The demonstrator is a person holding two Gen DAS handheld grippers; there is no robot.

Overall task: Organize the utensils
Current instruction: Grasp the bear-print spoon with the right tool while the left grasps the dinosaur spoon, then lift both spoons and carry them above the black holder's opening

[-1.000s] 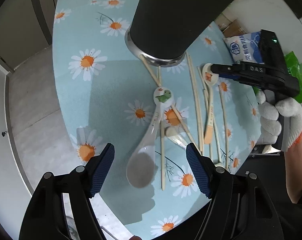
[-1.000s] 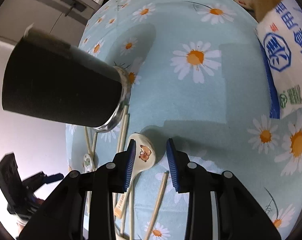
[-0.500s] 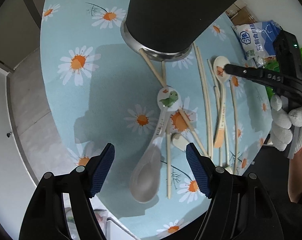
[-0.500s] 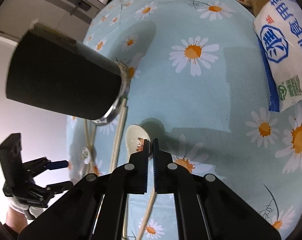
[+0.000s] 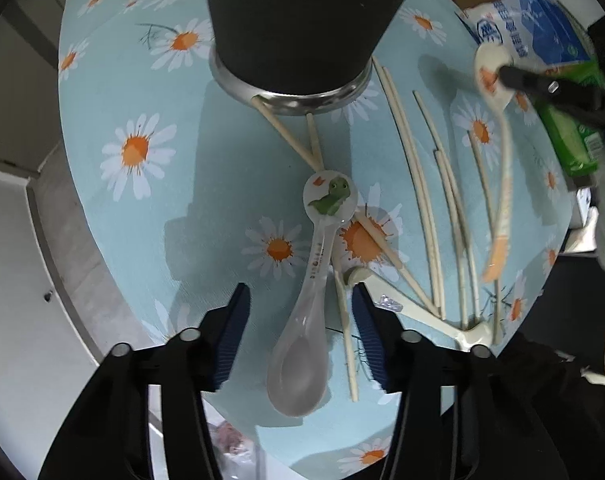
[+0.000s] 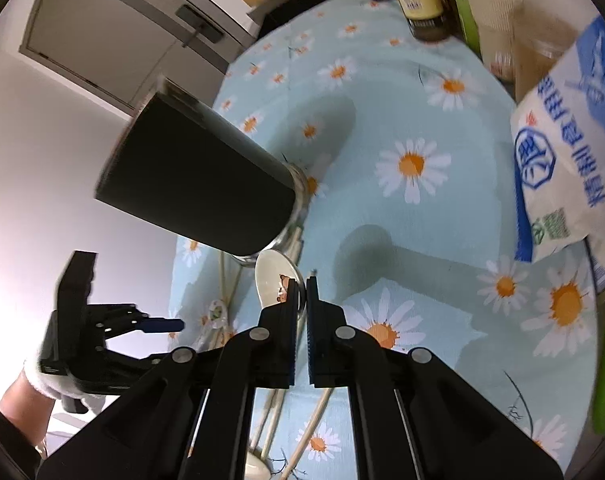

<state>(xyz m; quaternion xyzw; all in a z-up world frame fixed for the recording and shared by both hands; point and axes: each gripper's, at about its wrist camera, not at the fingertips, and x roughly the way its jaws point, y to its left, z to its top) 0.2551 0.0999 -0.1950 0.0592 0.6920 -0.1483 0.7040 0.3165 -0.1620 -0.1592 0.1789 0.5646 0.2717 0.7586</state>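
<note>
Right wrist view: the right gripper (image 6: 301, 294) is clamped shut on the bear spoon (image 6: 276, 282) at lower centre, lifted off the cloth. Left wrist view: the left gripper (image 5: 298, 320) is closing around the dinosaur spoon (image 5: 316, 280) at centre frame, pads not yet touching. So a pickup step is underway (both spoons at once). Next, the black holder (image 5: 298, 20) at top should probably be reached, with each spoon dropped in.
</note>
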